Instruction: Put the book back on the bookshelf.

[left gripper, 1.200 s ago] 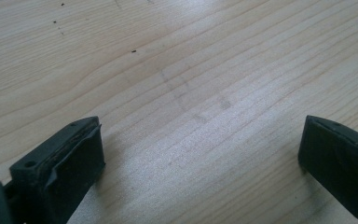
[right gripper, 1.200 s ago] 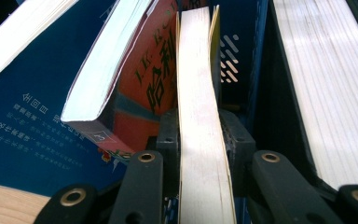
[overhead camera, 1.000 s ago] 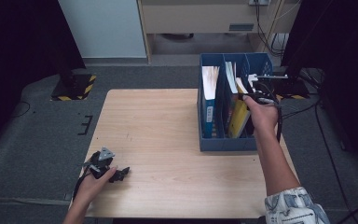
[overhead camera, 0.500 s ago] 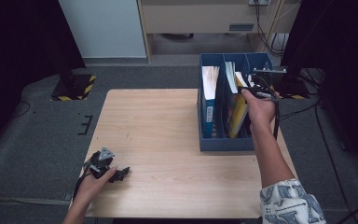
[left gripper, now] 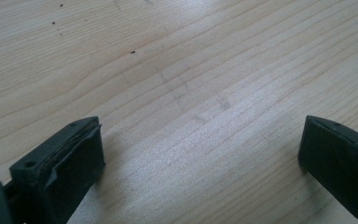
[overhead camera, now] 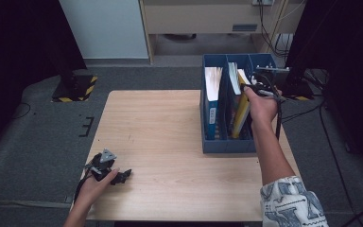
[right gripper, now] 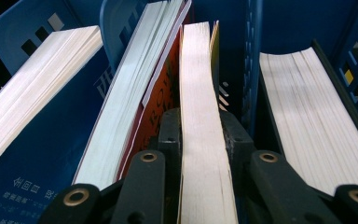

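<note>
A blue file rack (overhead camera: 227, 146) stands on the right side of the wooden table (overhead camera: 170, 137) with several books upright in its slots. My right gripper (overhead camera: 261, 86) reaches into the rack from above and is shut on a thin yellow-covered book (overhead camera: 240, 118). In the right gripper view its jaws (right gripper: 200, 128) clamp the cream page edge of that book (right gripper: 198, 70), between a red-covered book (right gripper: 135, 93) and the slot divider. My left gripper (overhead camera: 119, 176) lies on the table near the front left corner, open over bare wood (left gripper: 200, 144).
A thick book (right gripper: 312, 116) fills the slot to the right of the held one, and another (overhead camera: 212, 85) leans in the leftmost slot. Cables (overhead camera: 283, 101) trail off the table's right side. A white cabinet (overhead camera: 104, 28) and a shelf stand beyond the far edge.
The right hand with the held book has edged slightly toward the far side. The left hand and its gripper have stayed put.
</note>
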